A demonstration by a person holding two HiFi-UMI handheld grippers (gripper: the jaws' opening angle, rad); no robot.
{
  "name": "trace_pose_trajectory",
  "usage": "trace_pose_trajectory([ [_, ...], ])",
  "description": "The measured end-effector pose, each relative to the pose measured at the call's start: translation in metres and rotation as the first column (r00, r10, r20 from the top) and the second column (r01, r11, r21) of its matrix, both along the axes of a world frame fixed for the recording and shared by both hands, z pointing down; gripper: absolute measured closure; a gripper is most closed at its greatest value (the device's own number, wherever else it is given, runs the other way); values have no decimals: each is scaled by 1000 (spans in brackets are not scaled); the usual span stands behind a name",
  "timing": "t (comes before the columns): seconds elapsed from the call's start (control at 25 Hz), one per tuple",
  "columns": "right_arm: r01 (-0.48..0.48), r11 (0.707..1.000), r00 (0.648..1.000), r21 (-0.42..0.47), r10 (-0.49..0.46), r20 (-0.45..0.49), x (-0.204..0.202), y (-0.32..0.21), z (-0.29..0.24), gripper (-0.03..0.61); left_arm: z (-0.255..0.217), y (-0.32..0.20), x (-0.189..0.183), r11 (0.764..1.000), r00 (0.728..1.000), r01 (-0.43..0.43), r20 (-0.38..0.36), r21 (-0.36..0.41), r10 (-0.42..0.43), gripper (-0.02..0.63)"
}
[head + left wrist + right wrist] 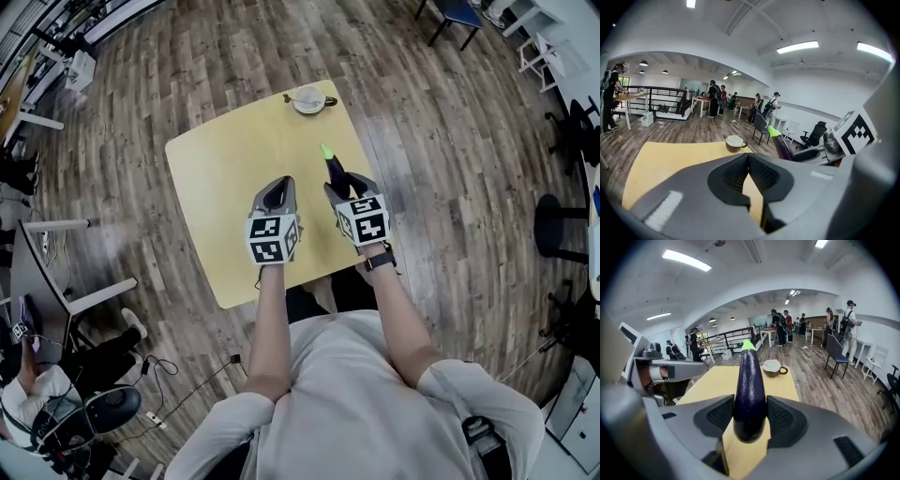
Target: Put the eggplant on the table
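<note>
A dark purple eggplant (750, 390) with a bright green cap is clamped between the jaws of my right gripper (750, 418), its cap end pointing away over the yellow table (712, 376). In the head view the eggplant (332, 165) sticks out ahead of the right gripper (339, 184), above the table's right half (225, 169). My left gripper (277, 195) hovers beside it on the left with its jaws shut and nothing between them. From the left gripper view (749, 174) the eggplant (780, 140) shows to the right.
A brown cup with white inside on a saucer (308, 98) stands at the table's far edge, also the cup (772, 367) ahead of the right gripper. Wood floor surrounds the table. A blue chair (457, 16) is far right; people and desks fill the room beyond.
</note>
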State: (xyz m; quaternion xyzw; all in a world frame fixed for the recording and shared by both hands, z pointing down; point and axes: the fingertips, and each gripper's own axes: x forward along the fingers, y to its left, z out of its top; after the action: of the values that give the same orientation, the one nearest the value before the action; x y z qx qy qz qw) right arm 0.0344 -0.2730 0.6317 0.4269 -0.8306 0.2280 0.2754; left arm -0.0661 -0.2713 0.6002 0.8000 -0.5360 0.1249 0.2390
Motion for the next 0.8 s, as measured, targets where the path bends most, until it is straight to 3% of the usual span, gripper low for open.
trace_pose_trajectory([
  [0.24,10,994,1000,-109,-11,-9,-2,-3,38,368,25,-10,2,998,1000,-1,-7,-59,0,603],
  [0.8,8,969,999,-246,-16,-30,-5,-16,106,368,67,-33,6,990,1000,7,-20,-141,-10,603],
])
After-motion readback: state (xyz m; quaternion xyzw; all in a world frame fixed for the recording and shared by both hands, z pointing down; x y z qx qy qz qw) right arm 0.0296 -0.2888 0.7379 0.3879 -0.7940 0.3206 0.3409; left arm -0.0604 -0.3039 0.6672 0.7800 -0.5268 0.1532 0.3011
